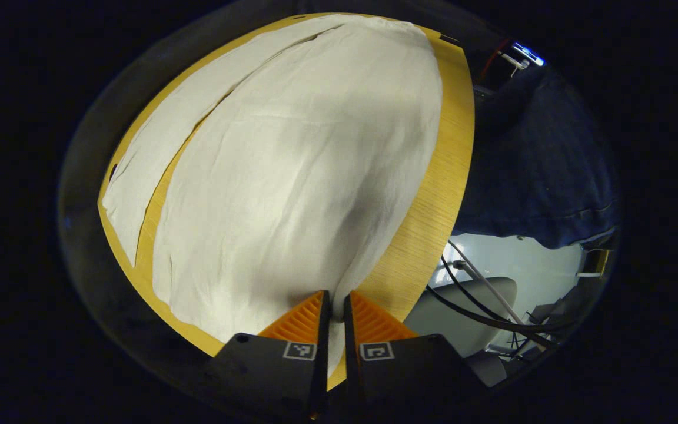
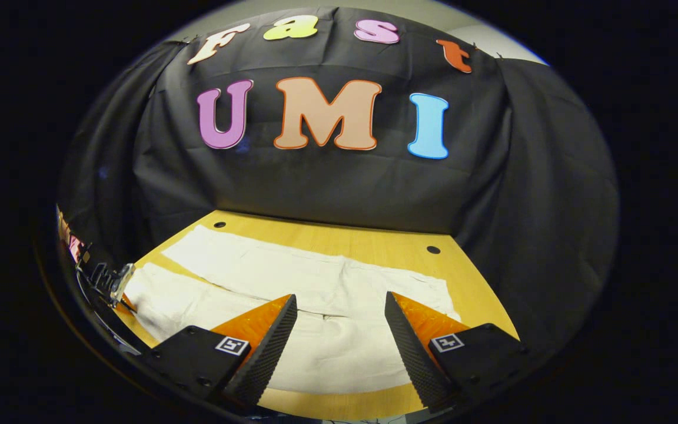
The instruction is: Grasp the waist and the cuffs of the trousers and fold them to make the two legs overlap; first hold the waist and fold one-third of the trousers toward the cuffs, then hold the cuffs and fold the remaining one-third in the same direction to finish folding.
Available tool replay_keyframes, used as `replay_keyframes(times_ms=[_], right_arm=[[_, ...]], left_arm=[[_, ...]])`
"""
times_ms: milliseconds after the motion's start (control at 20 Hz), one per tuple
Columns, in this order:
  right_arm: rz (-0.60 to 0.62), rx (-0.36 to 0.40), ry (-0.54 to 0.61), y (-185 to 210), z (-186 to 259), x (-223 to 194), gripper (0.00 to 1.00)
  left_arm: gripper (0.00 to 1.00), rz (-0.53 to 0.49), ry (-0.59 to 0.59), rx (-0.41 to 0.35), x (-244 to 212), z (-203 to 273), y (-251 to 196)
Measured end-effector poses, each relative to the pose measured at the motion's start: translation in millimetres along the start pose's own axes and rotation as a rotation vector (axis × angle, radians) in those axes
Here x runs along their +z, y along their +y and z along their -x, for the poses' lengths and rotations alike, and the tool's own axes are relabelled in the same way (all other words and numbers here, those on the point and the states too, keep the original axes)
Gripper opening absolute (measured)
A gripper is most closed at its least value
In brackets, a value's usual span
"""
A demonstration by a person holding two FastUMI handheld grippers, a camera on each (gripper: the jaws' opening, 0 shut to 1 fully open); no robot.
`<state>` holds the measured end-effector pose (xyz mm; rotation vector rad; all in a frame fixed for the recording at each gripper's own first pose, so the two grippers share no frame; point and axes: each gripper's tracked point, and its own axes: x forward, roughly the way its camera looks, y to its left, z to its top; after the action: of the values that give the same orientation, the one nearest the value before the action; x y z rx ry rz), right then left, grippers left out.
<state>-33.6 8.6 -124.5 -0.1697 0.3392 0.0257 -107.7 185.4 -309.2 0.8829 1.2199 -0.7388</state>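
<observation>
White trousers point(image 1: 292, 176) lie flat on a wooden table point(image 1: 445, 176), their two legs side by side with a narrow gap between them. My left gripper point(image 1: 334, 297) is shut on the nearer leg's cuff end, and the cloth rises in a ridge into the pinch. In the right gripper view the trousers point(image 2: 315, 277) run left to right, with the waist end toward the right. My right gripper point(image 2: 339, 300) hangs open over the near leg close to the waist, with nothing between its fingers. The left gripper point(image 2: 106, 281) shows small at the far left, by the cuffs.
A person in dark blue clothing point(image 1: 539, 165) stands at the table's long edge. Below that edge are black cables point(image 1: 480, 306) and a pale chair seat point(image 1: 468, 294). Two small holes point(image 2: 433, 249) mark the tabletop's back corners. Black cloth closes off the far side.
</observation>
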Motion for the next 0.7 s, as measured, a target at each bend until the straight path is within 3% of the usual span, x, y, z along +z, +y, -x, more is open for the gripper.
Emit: replay_keyframes(times_ms=[100, 400, 700], right_arm=[[0.032, 0.044, 0.032, 2, -10, -9, 0.96], [0.185, 0.212, 0.2, -4, -27, -63, 0.97], [0.531, 0.414, 0.488, -53, -28, -147, 0.98]], left_arm=[[0.0, 0.011, 0.008, -0.014, -1, 0, -1], [0.0, 0.007, 0.037, -0.026, 3, -3, -1], [0.0, 0.049, 0.059, 0.01, 1, -3, 0]])
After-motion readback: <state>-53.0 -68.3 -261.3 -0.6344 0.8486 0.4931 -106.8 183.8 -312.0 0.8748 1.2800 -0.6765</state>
